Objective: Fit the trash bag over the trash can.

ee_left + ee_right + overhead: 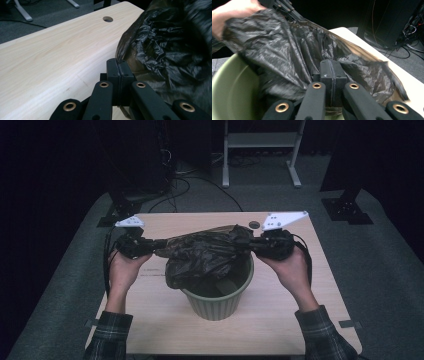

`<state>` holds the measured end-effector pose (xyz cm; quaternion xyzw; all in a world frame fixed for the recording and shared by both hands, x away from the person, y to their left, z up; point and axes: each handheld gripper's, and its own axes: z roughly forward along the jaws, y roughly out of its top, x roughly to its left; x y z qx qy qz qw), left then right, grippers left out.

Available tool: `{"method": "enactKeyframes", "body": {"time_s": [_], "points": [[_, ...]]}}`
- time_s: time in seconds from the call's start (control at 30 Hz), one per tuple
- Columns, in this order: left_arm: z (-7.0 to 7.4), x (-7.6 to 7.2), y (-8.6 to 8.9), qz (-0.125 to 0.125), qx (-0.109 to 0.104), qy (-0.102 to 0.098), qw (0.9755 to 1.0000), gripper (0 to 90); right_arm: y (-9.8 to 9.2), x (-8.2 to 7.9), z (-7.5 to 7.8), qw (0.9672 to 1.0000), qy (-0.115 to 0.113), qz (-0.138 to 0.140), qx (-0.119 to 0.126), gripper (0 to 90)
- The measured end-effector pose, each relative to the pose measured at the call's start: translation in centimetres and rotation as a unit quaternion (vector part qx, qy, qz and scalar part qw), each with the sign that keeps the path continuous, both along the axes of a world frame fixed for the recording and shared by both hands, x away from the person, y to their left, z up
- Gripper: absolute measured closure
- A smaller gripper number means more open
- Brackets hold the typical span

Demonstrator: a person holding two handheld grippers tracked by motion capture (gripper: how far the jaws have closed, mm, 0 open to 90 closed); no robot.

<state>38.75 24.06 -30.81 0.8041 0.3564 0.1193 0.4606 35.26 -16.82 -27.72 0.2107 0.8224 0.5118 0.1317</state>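
We see a pale green bin, round and ribbed down its sides, standing near the middle of a light wooden table. A black bin bag, thin, shiny and heavily crumpled, is stretched above the bin's mouth, and part of it sags down inside the rim; we cannot tell what else the bin holds, since the plastic hides most of the opening. The left gripper is clamped on the bag's left edge, and in its own view the two black jaws are pressed together with a fold of plastic pinched between them. The right gripper is clamped on the opposite edge, its jaws likewise closed tight on the film, with the smooth green inner wall of the bin below and to its left. Each gripper is held from beneath by a hand, the left hand and the right hand, both emerging from checked sleeves. Behind the bag, a small round hole is cut into the tabletop. Beyond the table we see grey carpet, the white legs of a stand, and loose cables trailing on the floor.
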Motion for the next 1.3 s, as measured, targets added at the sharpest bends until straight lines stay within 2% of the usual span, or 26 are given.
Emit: {"method": "enactKeyframes", "body": {"time_s": [0.23,0.43,0.57,0.67,0.73,0.77,0.8,0.83,0.93,0.97,1.07,1.13,1.2,1.27,1.3], "points": [[-0.5,-1.8,1.6,0.003,-0.007,0.002,1.0,89.9,-3.5,-3.6,-1.0,0.9995,-0.011,-0.018,0.022,89.6],[-1.5,-3.0,2.2,0.003,-0.005,0.007,1.0,90.0,-6.2,-6.0,-2.5,0.9986,0.001,-0.026,0.046,89.6],[-2.3,-3.2,2.4,0.008,-0.004,0.011,0.9999,90.0,-6.9,-7.5,-4.6,0.9986,0.013,-0.029,0.042,89.6],[-3.0,-2.8,2.5,0.019,0.005,0.016,0.9997,90.0,-7.1,-7.6,-6.2,0.9984,0.032,-0.037,0.03,89.7],[-3.2,-2.6,2.7,0.018,0.003,0.019,0.9997,90.0,-7.0,-7.6,-7.2,0.9981,0.046,-0.039,0.016,89.7],[-3.2,-2.5,2.7,0.019,0.005,0.017,0.9997,90.0,-7.0,-7.5,-7.5,0.9982,0.045,-0.034,0.02,88.2],[-3.1,-2.4,2.7,0.02,0.006,0.016,0.9997,89.9,-7.1,-7.6,-7.2,0.9985,0.036,-0.035,0.025,79.3],[-3.0,-2.3,2.7,0.02,0.005,0.014,0.9997,90.0,-7.2,-7.7,-6.9,0.9984,0.027,-0.038,0.031,74.8],[-2.6,-2.1,2.6,0.019,0.003,0.008,0.9998,90.0,-7.5,-7.9,-4.5,0.9971,-0.014,-0.034,0.067,68.6],[-2.6,-2.0,2.5,0.017,0.003,0.007,0.9998,89.9,-7.4,-7.7,-3.4,0.9964,-0.028,-0.036,0.071,67.0],[-2.4,-1.7,2.3,0.016,0.003,0.005,0.9999,89.9,-6.8,-6.4,-1.2,0.9954,-0.046,-0.041,0.073,60.8],[-2.4,-1.6,2.2,0.015,0.003,0.005,0.9999,89.9,-6.0,-4.8,-0.4,0.9955,-0.043,-0.049,0.069,56.1],[-2.4,-1.4,2.1,0.015,0.001,0.004,0.9999,89.9,-5.0,-2.3,-0.1,0.9957,-0.029,-0.059,0.065,50.7],[-2.4,-1.2,2.0,0.013,0.003,0.004,0.9999,89.9,-4.1,-0.1,-0.3,0.9961,-0.013,-0.065,0.057,53.1],[-2.4,-1.1,2.0,0.013,0.001,0.002,0.9999,89.9,-3.6,0.8,-0.6,0.9965,-0.003,-0.063,0.054,60.7]]}}
